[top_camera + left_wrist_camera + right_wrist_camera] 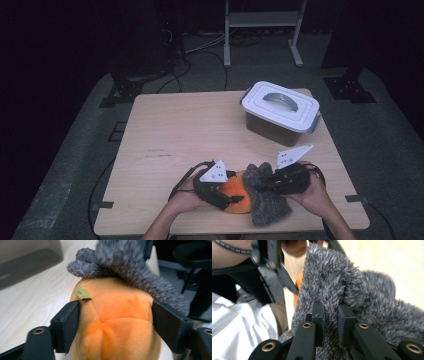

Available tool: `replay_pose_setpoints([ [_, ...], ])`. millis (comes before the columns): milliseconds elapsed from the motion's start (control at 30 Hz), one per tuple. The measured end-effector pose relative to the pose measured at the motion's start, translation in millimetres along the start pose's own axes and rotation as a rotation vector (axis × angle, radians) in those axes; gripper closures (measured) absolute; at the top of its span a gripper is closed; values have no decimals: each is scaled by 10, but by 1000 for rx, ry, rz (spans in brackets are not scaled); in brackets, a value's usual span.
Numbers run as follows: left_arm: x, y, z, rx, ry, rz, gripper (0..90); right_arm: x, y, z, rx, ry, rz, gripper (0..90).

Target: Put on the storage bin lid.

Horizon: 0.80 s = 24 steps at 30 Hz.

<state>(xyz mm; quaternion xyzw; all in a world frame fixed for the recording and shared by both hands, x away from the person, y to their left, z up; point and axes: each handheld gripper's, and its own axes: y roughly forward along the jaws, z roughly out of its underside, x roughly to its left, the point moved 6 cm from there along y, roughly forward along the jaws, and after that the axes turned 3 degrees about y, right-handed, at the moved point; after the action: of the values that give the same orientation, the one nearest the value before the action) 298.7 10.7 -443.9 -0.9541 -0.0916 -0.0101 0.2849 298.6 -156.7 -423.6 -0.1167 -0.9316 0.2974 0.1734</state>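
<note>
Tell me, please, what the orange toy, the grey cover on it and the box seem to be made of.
Orange toy: probably soft plush, short matt pile, with stitched seams and a sewn tag.
Grey cover: fluffy, long-piled fabric, maybe fleece or fake fur; it folds between the right gripper fingers.
Box: seemingly hard plastic, smooth white lid, translucent walls.

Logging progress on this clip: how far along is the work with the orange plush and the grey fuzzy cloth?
Done: both grips are set. The left gripper is clamped across the orange plush; the right gripper pinches a fold of the grey fuzzy cloth. In hand: the cloth lies partly over the plush near the table's front edge. Left: the two are not yet apart, and the lidded bin is shut, untouched.
</note>
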Motion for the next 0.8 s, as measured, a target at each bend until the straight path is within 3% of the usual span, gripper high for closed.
replay_pose_setpoints([
  [67, -39, 16, -18, 4, 40, -4, 300, 81, 6, -69, -36, -20, -37, 783],
  [133, -47, 13, -15, 20, 64, -15, 321, 115, 57, -85, 4, -52, -9, 783],
  [300, -5, -37, 13, 20, 68, -10, 362, -21, 25, 5, -5, -5, -21, 785],
  [467, 8, -36, 9, 9, 33, -1, 321, -233, -49, 154, -17, 79, 2, 784],
  [600, 9, 1, -24, 11, -63, 48, 131, -239, -28, 180, -1, 88, 0, 782],
  [633, 7, 14, -28, 13, -72, 39, 102, -230, -15, 180, 0, 89, -3, 782],
  [700, 7, 28, -24, 27, -52, 4, 140, -220, 6, 182, 2, 95, -8, 782],
  [733, 12, 23, -21, 26, -35, -11, 228, -212, 9, 181, 2, 98, -13, 782],
  [800, 22, 0, -19, 26, -8, -35, 302, -204, 7, 179, 3, 94, -13, 782],
])
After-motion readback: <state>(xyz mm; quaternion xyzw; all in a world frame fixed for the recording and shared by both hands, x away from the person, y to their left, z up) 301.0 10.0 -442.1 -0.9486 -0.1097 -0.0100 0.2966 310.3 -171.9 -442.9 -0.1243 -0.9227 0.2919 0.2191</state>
